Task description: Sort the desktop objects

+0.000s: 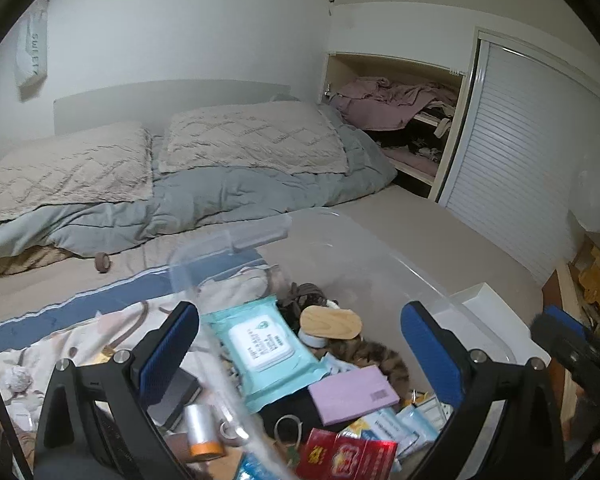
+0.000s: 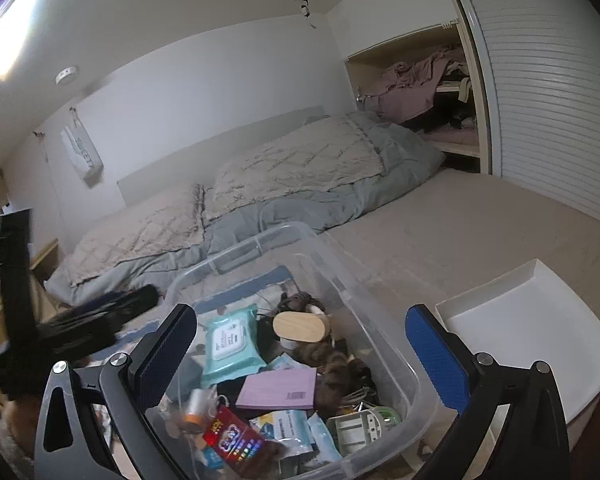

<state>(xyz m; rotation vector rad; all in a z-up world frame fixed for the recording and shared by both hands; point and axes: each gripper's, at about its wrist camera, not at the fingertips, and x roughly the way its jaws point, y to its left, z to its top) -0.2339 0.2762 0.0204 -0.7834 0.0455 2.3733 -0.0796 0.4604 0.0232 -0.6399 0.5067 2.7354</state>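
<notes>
A clear plastic bin (image 2: 384,336) on the bed holds several mixed items: a teal wet-wipe pack (image 1: 260,348) (image 2: 226,340), a wooden oval brush (image 1: 331,322) (image 2: 300,325), a purple notepad (image 1: 354,394) (image 2: 278,392), a red card box (image 1: 344,454) (image 2: 236,446) and a silver tube with an orange cap (image 1: 202,432). My left gripper (image 1: 300,360) is open and empty above the bin's left side. My right gripper (image 2: 300,360) is open and empty above the bin's near side.
A white open tray (image 2: 532,320) (image 1: 474,298) sits on the bed right of the bin. Pillows (image 1: 252,140) and a grey duvet (image 1: 236,196) lie at the head. A small brown tape roll (image 1: 102,262) lies on the sheet. A wardrobe (image 2: 540,92) stands right.
</notes>
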